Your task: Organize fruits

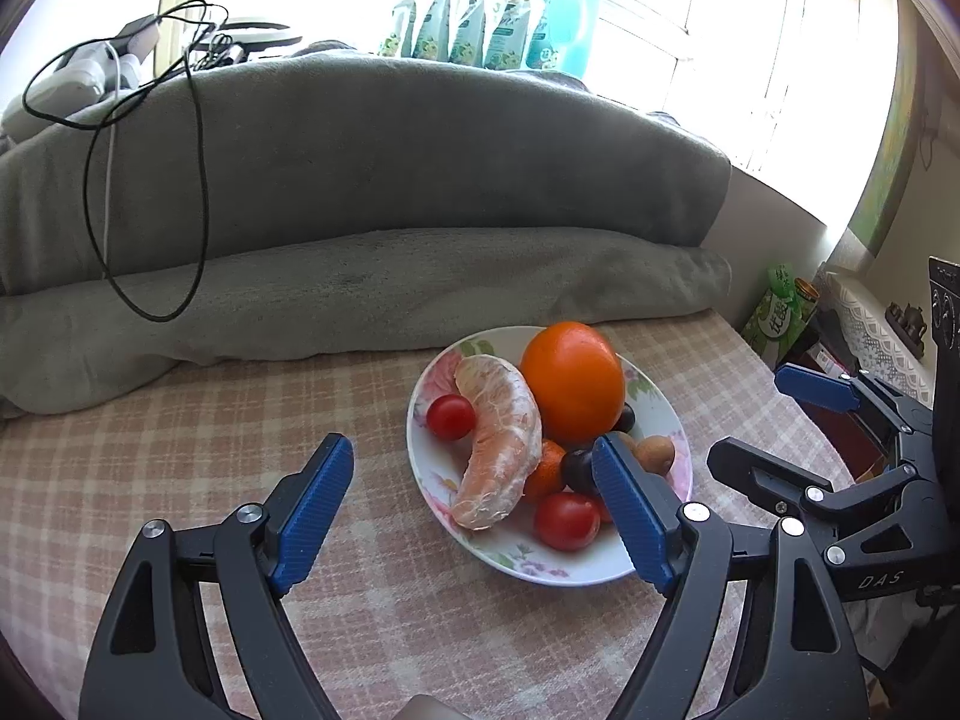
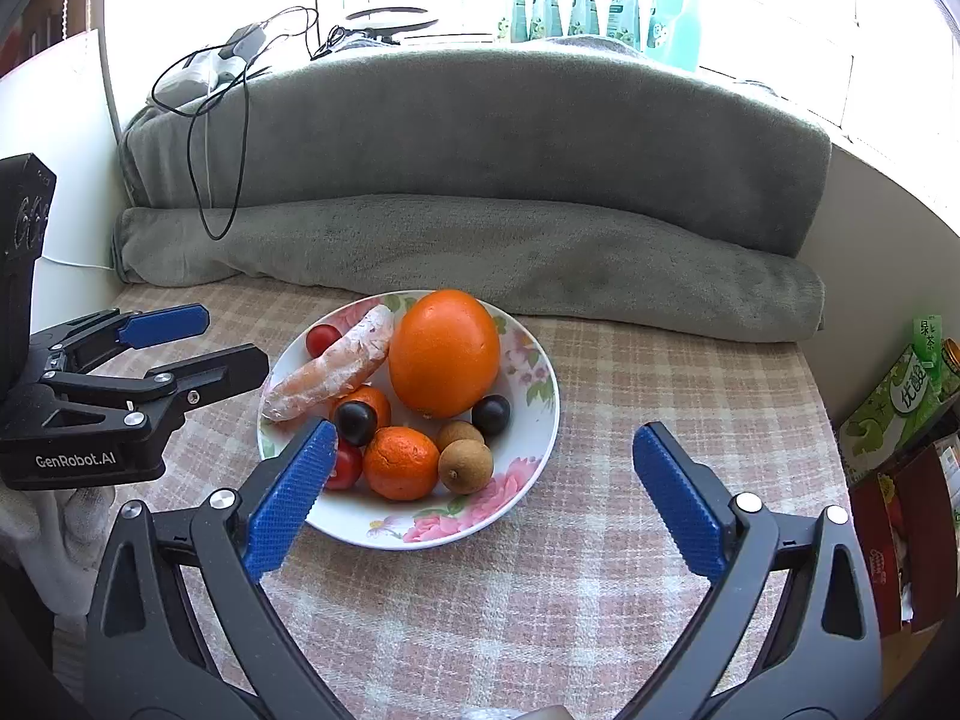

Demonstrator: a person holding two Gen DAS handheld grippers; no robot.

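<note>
Fruit fills a floral-rimmed white plate on the pink plaid tablecloth: a large orange, a peeled pomelo segment, a mandarin, cherry tomatoes, dark grapes and two brown longans. The left gripper and right gripper hover beside the plate, both with jaws wide open and empty. Behind lies a grey blanket.

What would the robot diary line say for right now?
left gripper: open, empty | right gripper: open, empty | fruits: all on floral plate | stage: nothing picked up
</note>
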